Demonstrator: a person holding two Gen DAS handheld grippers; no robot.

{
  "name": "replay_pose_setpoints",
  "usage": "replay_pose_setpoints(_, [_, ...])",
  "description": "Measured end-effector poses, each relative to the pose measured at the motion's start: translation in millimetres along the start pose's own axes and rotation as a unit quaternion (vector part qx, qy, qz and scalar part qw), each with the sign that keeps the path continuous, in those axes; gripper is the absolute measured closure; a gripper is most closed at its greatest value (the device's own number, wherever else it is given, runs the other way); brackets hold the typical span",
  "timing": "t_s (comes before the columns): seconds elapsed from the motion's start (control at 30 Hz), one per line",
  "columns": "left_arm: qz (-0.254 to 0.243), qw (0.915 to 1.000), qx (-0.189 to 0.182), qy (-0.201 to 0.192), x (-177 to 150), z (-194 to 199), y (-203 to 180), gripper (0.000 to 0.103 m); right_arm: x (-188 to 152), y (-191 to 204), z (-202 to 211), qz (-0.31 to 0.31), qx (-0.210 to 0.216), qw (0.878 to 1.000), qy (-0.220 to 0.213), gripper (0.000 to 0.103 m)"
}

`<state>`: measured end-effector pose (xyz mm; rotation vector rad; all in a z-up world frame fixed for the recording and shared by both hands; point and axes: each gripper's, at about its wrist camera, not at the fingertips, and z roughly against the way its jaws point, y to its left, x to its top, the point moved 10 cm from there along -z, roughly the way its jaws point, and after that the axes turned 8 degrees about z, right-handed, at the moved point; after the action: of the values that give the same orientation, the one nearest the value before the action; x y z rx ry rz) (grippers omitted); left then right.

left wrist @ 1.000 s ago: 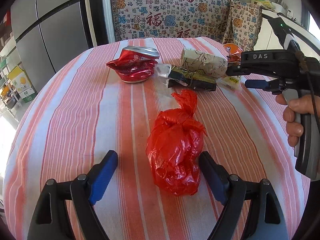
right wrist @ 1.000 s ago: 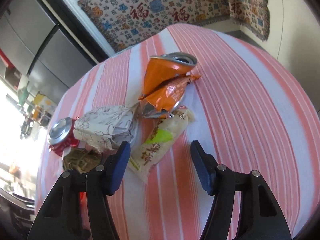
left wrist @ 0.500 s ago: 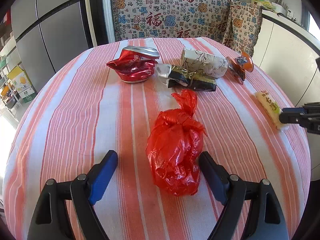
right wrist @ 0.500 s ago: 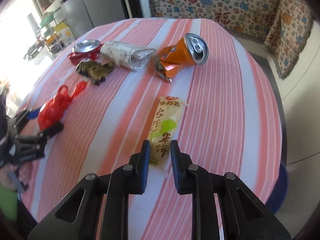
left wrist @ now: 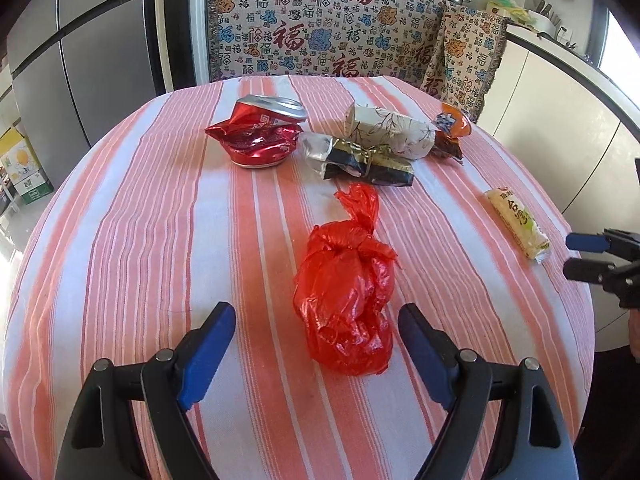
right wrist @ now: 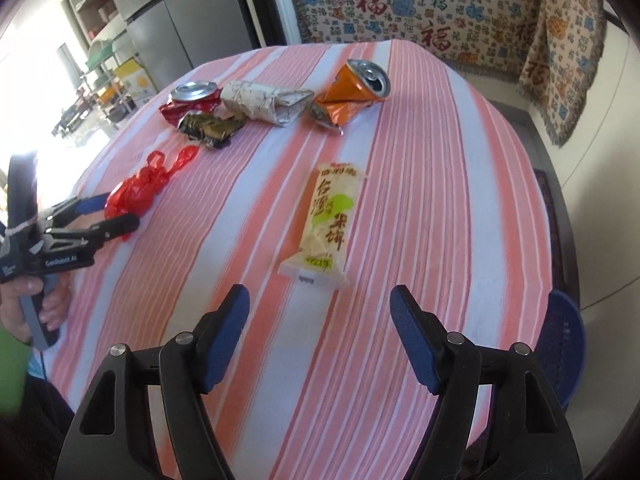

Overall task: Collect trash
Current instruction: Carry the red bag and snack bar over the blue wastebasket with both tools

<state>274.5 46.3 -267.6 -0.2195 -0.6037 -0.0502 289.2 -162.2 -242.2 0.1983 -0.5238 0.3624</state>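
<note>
My left gripper (left wrist: 316,344) hangs over the striped surface (left wrist: 140,240), jaws wide, nothing gripped. The red plastic bag (left wrist: 344,300) lies between the fingers, nearer the right one, pads not pressing on it. My right gripper (right wrist: 320,334) has its jaws opening and holds nothing; the pale snack wrapper (right wrist: 326,224) lies flat on the surface just ahead of the fingertips, not between them, apart from both pads.

Other trash sits in a cluster at the far side: crushed red can (left wrist: 256,136), black-and-gold wrapper (left wrist: 364,160) touching a rolled printed paper (left wrist: 392,130), and a crushed orange can (right wrist: 352,94) just beside the paper's end. In the right wrist view the left gripper shows at the left edge with the red bag at its fingers, a hand (right wrist: 24,300) on its handle. A blue basket (right wrist: 564,352) shows below the surface's right edge. A patterned cloth (left wrist: 320,36) hangs behind.
</note>
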Motion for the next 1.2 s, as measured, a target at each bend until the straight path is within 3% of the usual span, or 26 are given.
replay_pose_setpoints(0.07, [-0.013,0.9999,-0.003,0.006,2.1,0.3,-7.6,0.018,13.6,2.0,-9.6,0.006,-0.001,1.0,0.018,0.028])
replay_pose_setpoints(0.2, [-0.043,0.9987,0.027,0.001,11.0,0.5,-17.3,0.018,30.7,-1.5,-33.5,-0.003,-0.01,0.999,0.045,0.029])
replay_pose_setpoints(0.27, [-0.047,0.9983,0.036,0.003,14.2,-1.6,-18.9,0.03,33.3,-3.3,-42.5,-0.008,-0.01,0.998,0.057,0.033])
replay_pose_setpoints(0.33, [-0.043,0.9983,0.036,0.017,13.2,-6.3,-19.8,0.06,31.4,-3.2,-50.0,-0.01,-0.003,0.998,0.069,0.052])
replay_pose_setpoints(0.37, [-0.039,0.9983,0.036,0.022,12.1,-8.0,-19.6,0.06,29.7,-2.7,-50.4,-0.01,0.0,0.997,0.071,0.082])
replay_pose_setpoints(0.4, [-0.035,0.9986,0.037,0.017,12.5,-6.4,-19.7,0.061,29.3,-1.8,-47.4,-0.009,0.001,0.998,0.063,0.085])
replay_pose_setpoints(0.57, [-0.003,1.0,-0.003,0.004,5.8,9.1,-30.6,0.063,20.5,2.1,-18.5,0.0,0.012,0.999,0.032,0.086])
replay_pose_setpoints(0.87, [-0.026,0.998,-0.058,-0.006,5.0,30.1,-105.9,0.063,-10.6,-14.8,28.7,-0.007,0.025,1.0,0.0,0.086])
replay_pose_setpoints(1.0, [-0.039,0.9955,-0.087,-0.006,11.0,33.9,-154.6,0.063,-27.8,-52.9,52.4,-0.029,0.007,0.999,-0.011,0.086])
replay_pose_setpoints(1.2, [-0.072,0.9883,-0.134,-0.001,23.1,28.1,-241.5,0.063,-71.0,-147.4,82.9,-0.095,-0.052,0.994,-0.011,0.086])
